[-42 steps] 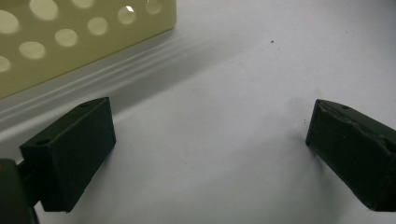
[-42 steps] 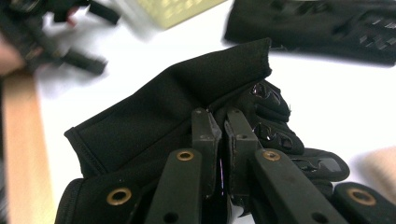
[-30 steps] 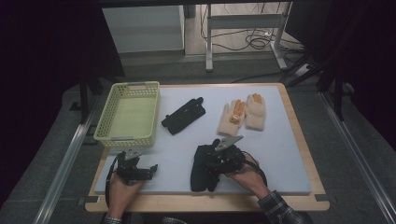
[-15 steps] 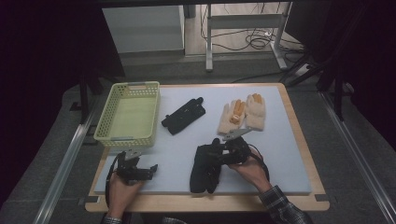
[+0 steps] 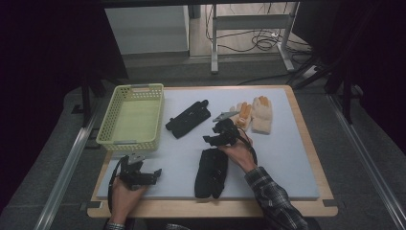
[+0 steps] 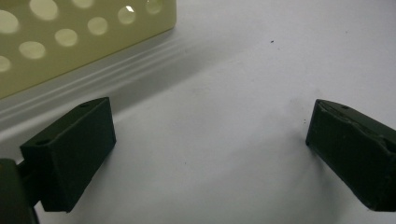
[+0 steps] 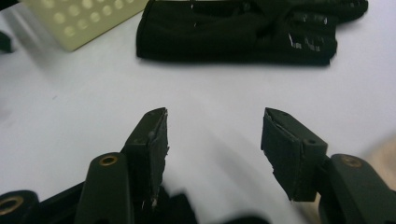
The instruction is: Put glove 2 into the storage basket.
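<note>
A black glove lies flat near the mat's front edge. A second black glove lies mid-mat, and in the right gripper view that glove stretches across the top, ahead of the jaws. A beige-and-orange glove pair rests at the back right. My right gripper hovers between the two black gloves, pointing left; the right gripper is open and holds nothing. My left gripper rests at the front left; the left gripper is wide open over bare mat.
A yellow-green perforated basket stands at the left of the mat, and its wall is close to the left gripper. The basket's corner shows ahead-left of the right gripper. A wooden table rim frames the mat.
My right gripper has moved away from the person, off the near black glove and toward the far one. That near glove stays on the mat. The left gripper has not moved.
</note>
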Demonstrator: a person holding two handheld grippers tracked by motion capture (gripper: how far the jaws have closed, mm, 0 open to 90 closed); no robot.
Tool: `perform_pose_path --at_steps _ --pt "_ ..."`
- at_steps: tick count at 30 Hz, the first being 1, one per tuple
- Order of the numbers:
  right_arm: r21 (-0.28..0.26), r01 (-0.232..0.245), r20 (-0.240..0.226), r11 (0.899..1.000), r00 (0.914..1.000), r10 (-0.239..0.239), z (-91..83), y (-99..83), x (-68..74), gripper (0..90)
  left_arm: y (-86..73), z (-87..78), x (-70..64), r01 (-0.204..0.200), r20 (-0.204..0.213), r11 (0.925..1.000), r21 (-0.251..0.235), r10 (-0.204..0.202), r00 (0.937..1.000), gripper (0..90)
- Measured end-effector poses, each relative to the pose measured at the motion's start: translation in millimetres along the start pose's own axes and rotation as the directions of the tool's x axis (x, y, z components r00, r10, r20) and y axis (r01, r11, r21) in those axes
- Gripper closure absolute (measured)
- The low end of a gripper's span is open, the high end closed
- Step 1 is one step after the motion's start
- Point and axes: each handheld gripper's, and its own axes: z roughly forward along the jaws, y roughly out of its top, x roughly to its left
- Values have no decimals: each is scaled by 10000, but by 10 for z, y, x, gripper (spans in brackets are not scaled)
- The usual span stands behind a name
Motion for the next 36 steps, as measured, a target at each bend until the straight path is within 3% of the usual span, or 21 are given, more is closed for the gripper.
perform_pose_path --at_steps 3,8,12,20,25,27,28,29,36 --pt "52 92 35 9999 10000 -92 184 152 -15 502 0 0 1 -1 7 10000 3 1 10000 20" --pt "142 117 177 9998 9998 -120 376 303 -56 584 1 0 3 -13 6 10000 17 13 10000 20" --pt "105 -6 305 9999 9995 3 509 402 -95 575 1 0 4 -13 12 10000 20 13 10000 19" --pt "171 -201 600 9997 9980 190 786 498 -111 442 1 0 4 -8 25 10000 16 8 10000 19" --pt "816 274 1144 9963 9928 -367 973 475 -73 464 1 0 4 -13 25 10000 15 13 10000 19" --pt "616 6 1308 9981 9914 -86 976 455 -96 681 1 0 4 -15 21 10000 14 15 10000 19" --pt "616 6 1308 9981 9914 -86 976 455 -96 681 1 0 4 -15 21 10000 14 15 10000 19" --pt "596 29 1405 9982 9900 -113 960 443 -131 818 1 0 4 -16 22 10000 17 16 10000 19" --pt "818 319 1239 9961 9914 -419 906 463 -133 874 1 0 4 -17 21 10000 22 17 10000 19"
